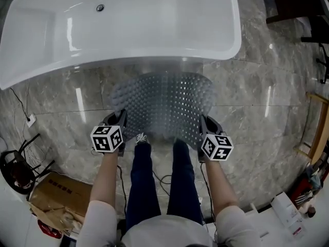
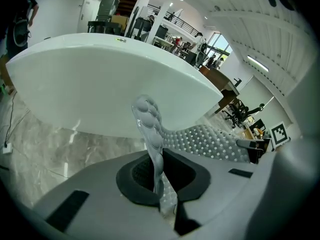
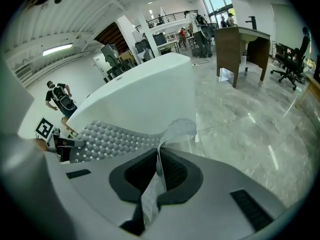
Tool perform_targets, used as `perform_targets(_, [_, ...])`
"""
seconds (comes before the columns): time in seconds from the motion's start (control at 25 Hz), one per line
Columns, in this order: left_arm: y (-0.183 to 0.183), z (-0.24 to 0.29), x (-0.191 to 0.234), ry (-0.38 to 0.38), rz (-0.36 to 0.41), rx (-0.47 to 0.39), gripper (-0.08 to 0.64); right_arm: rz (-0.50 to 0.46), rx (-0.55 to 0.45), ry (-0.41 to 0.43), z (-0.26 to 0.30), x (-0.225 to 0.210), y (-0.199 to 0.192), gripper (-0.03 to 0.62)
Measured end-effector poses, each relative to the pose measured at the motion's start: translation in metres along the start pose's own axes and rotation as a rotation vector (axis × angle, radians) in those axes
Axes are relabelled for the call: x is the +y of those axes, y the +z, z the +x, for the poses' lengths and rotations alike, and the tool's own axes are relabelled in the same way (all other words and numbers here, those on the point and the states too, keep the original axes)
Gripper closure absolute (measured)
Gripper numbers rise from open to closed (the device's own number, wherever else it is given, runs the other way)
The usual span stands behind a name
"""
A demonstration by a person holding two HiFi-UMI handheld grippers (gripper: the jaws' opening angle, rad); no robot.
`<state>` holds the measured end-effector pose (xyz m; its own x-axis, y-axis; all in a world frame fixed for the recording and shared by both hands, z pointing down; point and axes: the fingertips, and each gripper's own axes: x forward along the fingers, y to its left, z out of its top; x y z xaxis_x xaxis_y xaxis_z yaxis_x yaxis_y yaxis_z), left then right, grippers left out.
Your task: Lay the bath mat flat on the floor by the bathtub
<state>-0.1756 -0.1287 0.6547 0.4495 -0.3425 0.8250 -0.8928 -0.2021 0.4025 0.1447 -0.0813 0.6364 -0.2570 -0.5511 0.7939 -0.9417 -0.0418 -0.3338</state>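
The left hand-held gripper (image 2: 159, 186) has its grey jaws pinched together on one edge of a translucent grey studded rubber bath mat (image 2: 200, 140). A bubbly flap of the mat stands up just ahead of the jaws, and the rest sags away to the hand-held gripper's right. Straight ahead and above is a glossy white oval bathtub (image 2: 100, 79). Polished grey marble floor (image 2: 40, 149) lies beneath it, ahead to the left.

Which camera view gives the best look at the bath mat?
The head view: nearly all of the bath mat shows, spread before the bathtub. Each gripper view shows only a pinched edge between its jaws and a strip of bumps beyond.
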Motion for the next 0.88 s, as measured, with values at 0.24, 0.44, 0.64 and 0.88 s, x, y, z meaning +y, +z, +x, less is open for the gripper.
perform_targets(0.24, [-0.013,0.029,0.011,-0.001,-0.004,0.020,0.515,-0.002,0.018,-0.003,0.027,-0.014,-0.017,0.552])
perform_targets(0.44, [-0.023,0.056,0.023,-0.002,-0.009,0.023,0.515,-0.009,0.028,-0.009,0.053,-0.028,-0.029,0.552])
perform_targets(0.64, [-0.035,0.081,0.040,0.007,0.000,0.039,0.515,-0.020,0.044,-0.008,0.081,-0.040,-0.043,0.552])
perform_targets(0.88, [-0.050,0.116,0.058,0.012,-0.003,0.056,0.515,-0.046,0.064,-0.013,0.116,-0.055,-0.061,0.552])
